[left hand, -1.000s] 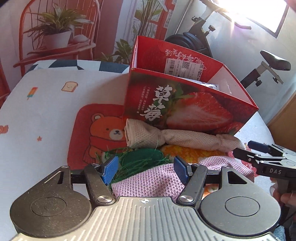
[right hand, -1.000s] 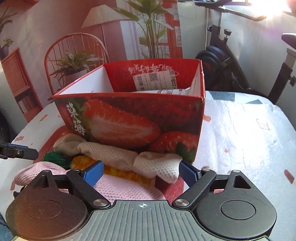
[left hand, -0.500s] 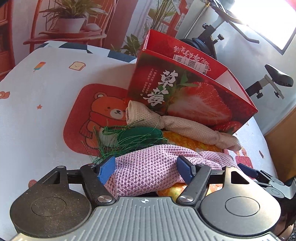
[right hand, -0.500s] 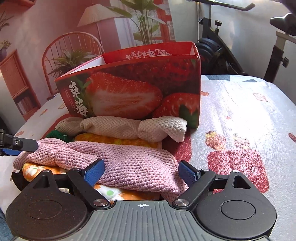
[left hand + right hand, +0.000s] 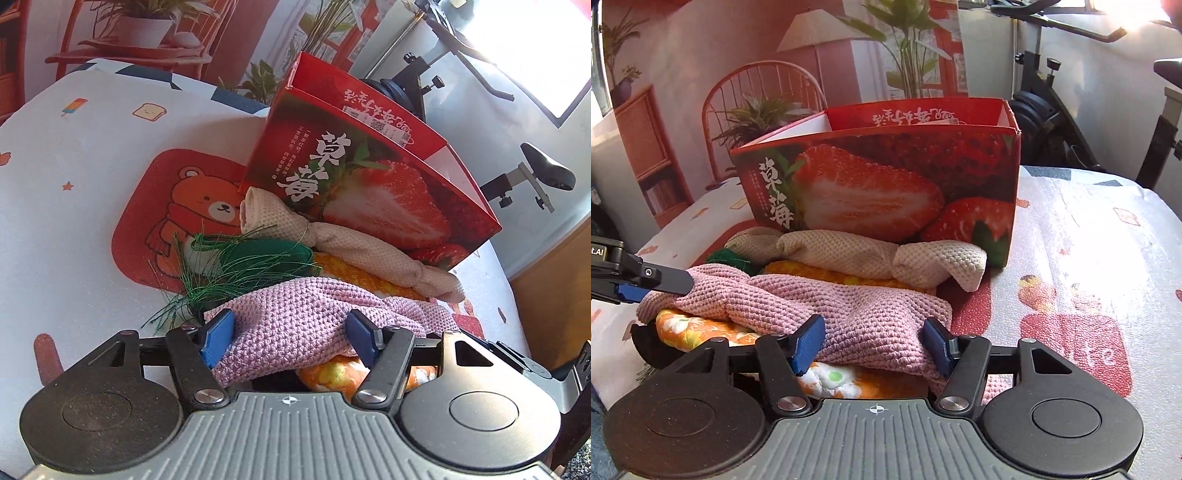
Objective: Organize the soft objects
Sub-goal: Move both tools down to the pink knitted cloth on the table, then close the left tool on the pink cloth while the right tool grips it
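We now have the pink knitted cloth between both sets of closing jaws, left gripper and right gripper having dropped onto its ends, ready to lift, with the beige cloth just ahead blocking the strawberry box.

A: Which items are obscured?

B: The orange floral cloth lies mostly under the pink knitted cloth; only its edges show. The green item is partly covered, and its type cannot be determined.

A: And the strawberry box?

B: Its interior is hidden behind the front wall. The label text inside is too small to read.
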Demonstrator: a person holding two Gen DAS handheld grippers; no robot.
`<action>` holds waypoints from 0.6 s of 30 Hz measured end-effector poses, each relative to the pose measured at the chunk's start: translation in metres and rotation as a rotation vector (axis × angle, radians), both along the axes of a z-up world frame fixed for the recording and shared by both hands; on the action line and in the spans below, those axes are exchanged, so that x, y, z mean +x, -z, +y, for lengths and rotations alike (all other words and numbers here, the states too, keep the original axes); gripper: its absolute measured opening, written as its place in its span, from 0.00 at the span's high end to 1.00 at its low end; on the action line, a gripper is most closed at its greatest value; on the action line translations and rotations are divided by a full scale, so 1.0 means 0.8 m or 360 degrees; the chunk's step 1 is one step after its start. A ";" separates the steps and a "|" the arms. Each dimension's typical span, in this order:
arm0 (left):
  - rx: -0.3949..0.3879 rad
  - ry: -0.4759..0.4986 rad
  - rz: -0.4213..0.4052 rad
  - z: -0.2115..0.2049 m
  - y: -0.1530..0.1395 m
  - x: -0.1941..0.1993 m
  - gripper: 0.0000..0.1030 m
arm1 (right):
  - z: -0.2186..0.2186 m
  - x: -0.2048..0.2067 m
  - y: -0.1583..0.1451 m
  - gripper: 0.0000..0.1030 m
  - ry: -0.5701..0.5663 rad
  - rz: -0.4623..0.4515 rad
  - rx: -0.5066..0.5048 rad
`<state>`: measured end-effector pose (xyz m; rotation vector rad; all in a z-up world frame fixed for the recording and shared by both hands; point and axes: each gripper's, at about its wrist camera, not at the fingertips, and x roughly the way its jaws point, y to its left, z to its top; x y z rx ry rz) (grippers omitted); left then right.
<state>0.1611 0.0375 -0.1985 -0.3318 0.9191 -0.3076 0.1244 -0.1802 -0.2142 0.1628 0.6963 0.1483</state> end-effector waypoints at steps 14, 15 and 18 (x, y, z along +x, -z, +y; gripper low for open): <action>0.0091 0.0034 -0.0136 -0.006 -0.021 -0.011 0.73 | 0.008 -0.006 -0.030 0.82 -0.0125 -0.0096 0.0022; 0.0094 0.0033 -0.0148 -0.006 -0.023 -0.012 0.73 | 0.008 -0.006 -0.032 0.82 -0.0125 -0.0103 0.0029; 0.0096 0.0031 -0.0186 -0.006 -0.029 -0.016 0.74 | 0.006 -0.008 -0.038 0.83 -0.0119 -0.0117 0.0054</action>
